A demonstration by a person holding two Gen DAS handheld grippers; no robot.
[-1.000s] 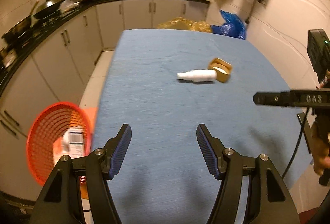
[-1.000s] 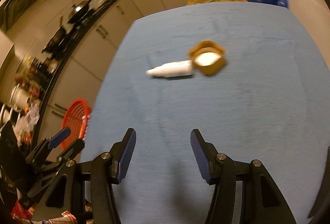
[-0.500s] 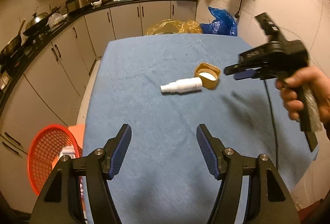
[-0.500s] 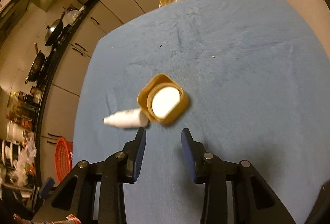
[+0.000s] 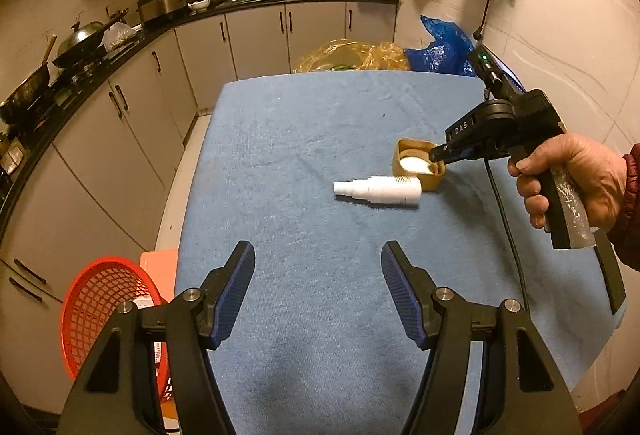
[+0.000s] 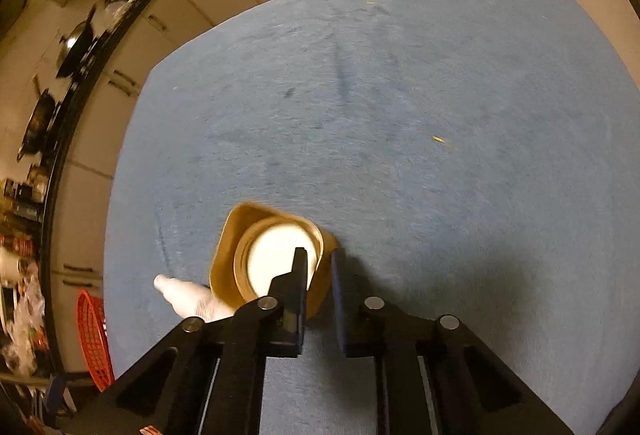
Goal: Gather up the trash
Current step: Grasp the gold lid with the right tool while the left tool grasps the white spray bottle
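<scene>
Now, right claw (image 6: 318, 275): I had it clamped on the gold lid's (image 6: 256, 255) wall.
Left claw (image 5: 318, 283): released, empty.
White bottle (image 5: 380, 191): beside the right claw, on the bench (image 5: 320, 115).

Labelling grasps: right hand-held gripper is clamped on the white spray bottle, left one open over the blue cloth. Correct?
Not the bottle. The right hand-held gripper is clamped on the wall of the gold cap, as the right wrist view shows; the white spray bottle lies free beside it. The left hand-held gripper is open over the blue cloth.
</scene>
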